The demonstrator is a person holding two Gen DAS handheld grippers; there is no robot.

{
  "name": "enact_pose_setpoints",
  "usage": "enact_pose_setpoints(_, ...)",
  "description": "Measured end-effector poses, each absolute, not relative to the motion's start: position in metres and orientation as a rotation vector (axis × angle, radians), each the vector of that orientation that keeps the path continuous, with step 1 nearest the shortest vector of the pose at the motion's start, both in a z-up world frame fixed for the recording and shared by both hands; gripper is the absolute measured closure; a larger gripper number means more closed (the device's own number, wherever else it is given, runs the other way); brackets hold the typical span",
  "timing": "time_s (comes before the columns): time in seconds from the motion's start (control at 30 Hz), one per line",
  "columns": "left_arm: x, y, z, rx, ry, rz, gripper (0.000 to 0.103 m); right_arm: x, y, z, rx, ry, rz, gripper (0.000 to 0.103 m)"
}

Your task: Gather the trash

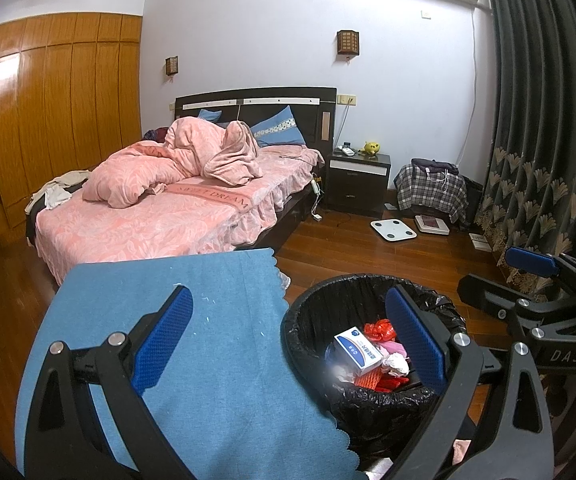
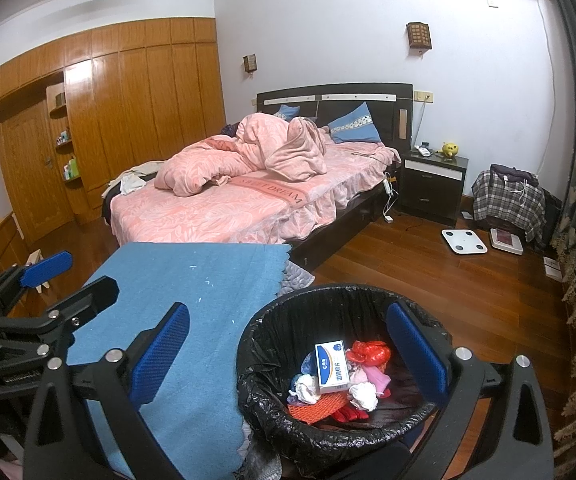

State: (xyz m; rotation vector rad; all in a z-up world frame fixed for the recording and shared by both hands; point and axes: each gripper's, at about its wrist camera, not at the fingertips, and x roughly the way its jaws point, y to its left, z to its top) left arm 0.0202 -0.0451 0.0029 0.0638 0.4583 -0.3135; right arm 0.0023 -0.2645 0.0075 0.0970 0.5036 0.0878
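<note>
A round bin lined with a black bag [image 1: 312,312] [image 2: 271,320] stands on the wooden floor beside a surface covered with a blue cloth [image 1: 191,304] [image 2: 191,280]. Inside lie a white and blue box [image 1: 358,346] [image 2: 331,366], red plastic [image 1: 380,330] [image 2: 370,352], crumpled white tissue [image 2: 364,396] and orange mesh [image 2: 316,406]. My left gripper [image 1: 288,338] hovers open over the bin's left rim with nothing between its fingers. My right gripper [image 2: 288,352] is open too, straddling the bin and cloth edge. Each gripper shows in the other's view, the right gripper [image 1: 528,276] and the left gripper [image 2: 47,276].
A bed with pink bedding [image 1: 159,200] [image 2: 247,200] fills the middle of the room. A dark nightstand [image 2: 434,180], two floor scales [image 2: 464,240] and a plaid-covered pile [image 2: 508,200] stand by the far wall. Dark curtains [image 1: 548,120] hang at right, a wooden wardrobe [image 2: 127,112] at left.
</note>
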Motion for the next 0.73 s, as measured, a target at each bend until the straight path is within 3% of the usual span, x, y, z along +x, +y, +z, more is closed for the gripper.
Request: enact_pose_setpoints(0.73,0.013,-0.045,-0.008,0.062,0.464,-0.311,0.009,0.002,-0.264,0.009,0.096,0.504,0.089,0.006)
